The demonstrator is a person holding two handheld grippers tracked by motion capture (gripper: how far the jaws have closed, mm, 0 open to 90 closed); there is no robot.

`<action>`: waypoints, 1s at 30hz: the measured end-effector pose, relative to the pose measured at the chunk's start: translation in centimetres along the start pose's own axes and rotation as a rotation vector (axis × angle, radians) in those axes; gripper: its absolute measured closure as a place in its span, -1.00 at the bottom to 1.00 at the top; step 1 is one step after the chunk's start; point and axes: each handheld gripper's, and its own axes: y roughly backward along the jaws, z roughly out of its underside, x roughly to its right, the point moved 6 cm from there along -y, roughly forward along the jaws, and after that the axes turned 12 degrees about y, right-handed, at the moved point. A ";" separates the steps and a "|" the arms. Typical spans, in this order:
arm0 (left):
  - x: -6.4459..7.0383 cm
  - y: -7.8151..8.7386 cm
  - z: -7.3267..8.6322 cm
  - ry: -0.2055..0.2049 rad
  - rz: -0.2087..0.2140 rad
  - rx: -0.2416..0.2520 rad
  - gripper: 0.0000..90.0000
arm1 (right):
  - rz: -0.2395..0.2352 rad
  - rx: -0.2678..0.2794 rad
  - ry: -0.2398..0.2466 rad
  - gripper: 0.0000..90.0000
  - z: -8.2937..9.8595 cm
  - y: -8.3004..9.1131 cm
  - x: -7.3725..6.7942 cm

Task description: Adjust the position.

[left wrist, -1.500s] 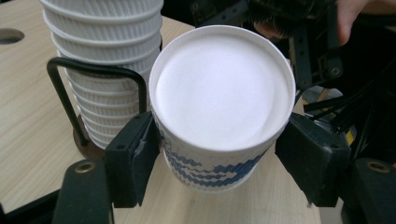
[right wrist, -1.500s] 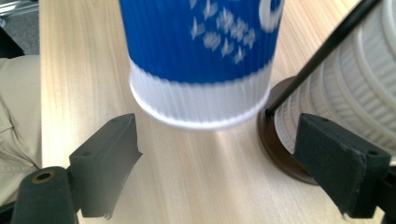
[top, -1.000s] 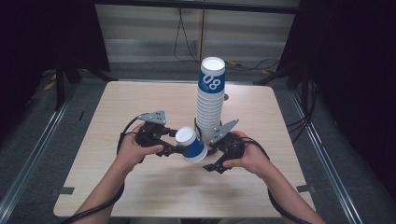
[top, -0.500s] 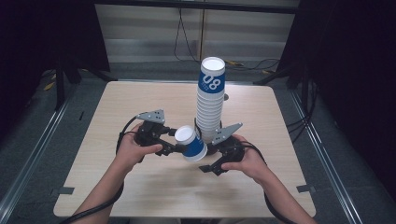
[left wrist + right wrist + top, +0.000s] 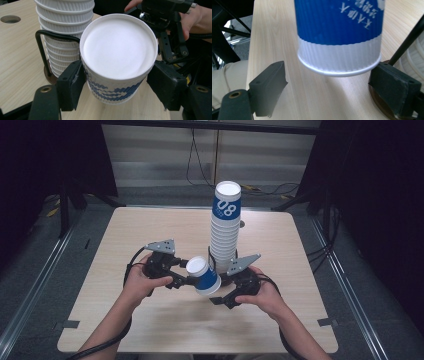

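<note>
Tongs on the left (image 5: 184,281) are clamped on a single blue-and-white paper cup (image 5: 204,275), their pads pressed into its ribbed wall on both sides, as the left gripper view shows (image 5: 117,82). That cup is held off the worktop (image 5: 125,250), just left of the base of the tall stack of cups (image 5: 225,227), which serves as the landmark. Its long axis is tilted well off vertical: the white closed bottom points up and to the left, away from the stack, while the rimmed mouth faces down toward the right tongs. On the stack's near right side, the right tongs (image 5: 223,295) stand spread wide, one jaw on each side of the cup's rim (image 5: 338,71) and holding nothing. Trouble, I judge, would come from the thin wall: a hard squeeze from either side could crush the cup. A careless swing toward the stack could also knock it against the black wire holder (image 5: 43,50) and topple the column.
</note>
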 end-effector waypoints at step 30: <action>0.8 -1.6 0.2 -0.007 0.029 -0.035 -0.32 | 0.027 0.052 -0.036 -0.76 -0.2 0.1 0.8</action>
